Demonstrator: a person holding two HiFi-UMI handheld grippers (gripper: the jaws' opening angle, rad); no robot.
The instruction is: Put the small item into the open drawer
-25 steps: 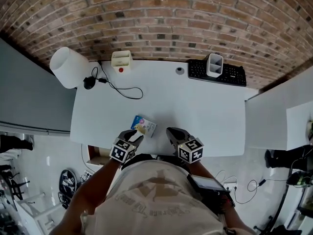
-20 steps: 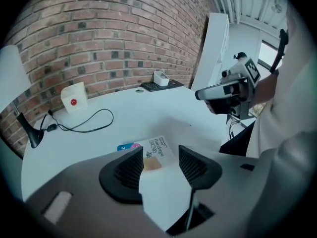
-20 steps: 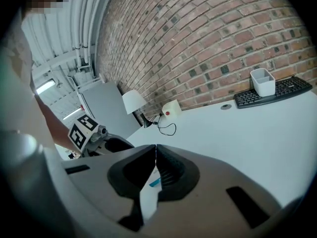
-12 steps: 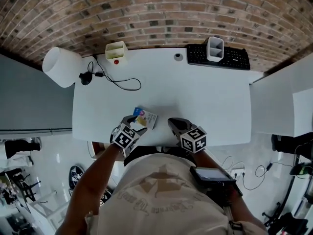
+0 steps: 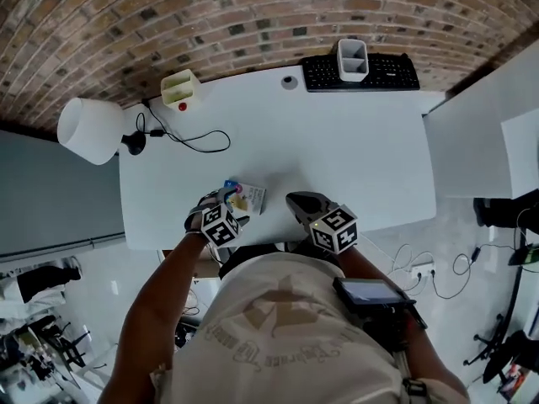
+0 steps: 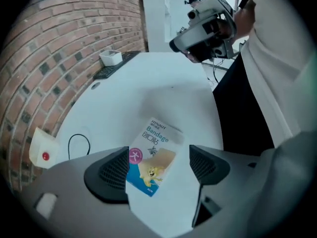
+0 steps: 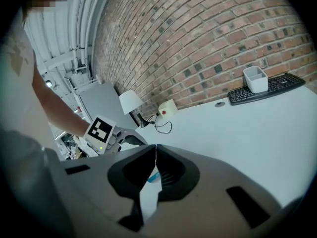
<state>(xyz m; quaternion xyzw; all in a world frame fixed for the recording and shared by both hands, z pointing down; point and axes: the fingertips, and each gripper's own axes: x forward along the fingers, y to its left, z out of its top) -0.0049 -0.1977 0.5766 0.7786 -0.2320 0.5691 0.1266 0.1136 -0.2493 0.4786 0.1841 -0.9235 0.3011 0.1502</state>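
Left tongs [image 5: 219,199] released and opening, jaws wide apart at the near edge of the bench [image 5: 354,158]. The bandage box [image 6: 154,155] lies flat on the bench between them; in the left gripper view one edge runs behind one pad, with a clear gap to the other, so nothing is gripped. Right tongs [image 7: 154,152] clenched, jaws together with nothing between, hovering at the same near edge just beside the left pair and pointing across the bench. Brick wall [image 5: 210,23] runs behind the far edge. Bench is white and mostly bare in the middle. White lamp [image 5: 88,130] sits off the far left corner. Black keyboard [image 5: 383,72] at the far right, with a white divided cup [image 5: 353,59] standing on it. Cream box with a red button [image 5: 179,89] at the far left. Black cable [image 5: 195,140] loops over the bench from the lamp side. Bandage box is blue and white with a cartoon print, well apart from everything at the back. Small round disc [image 5: 290,82] sits near the keyboard's left end.
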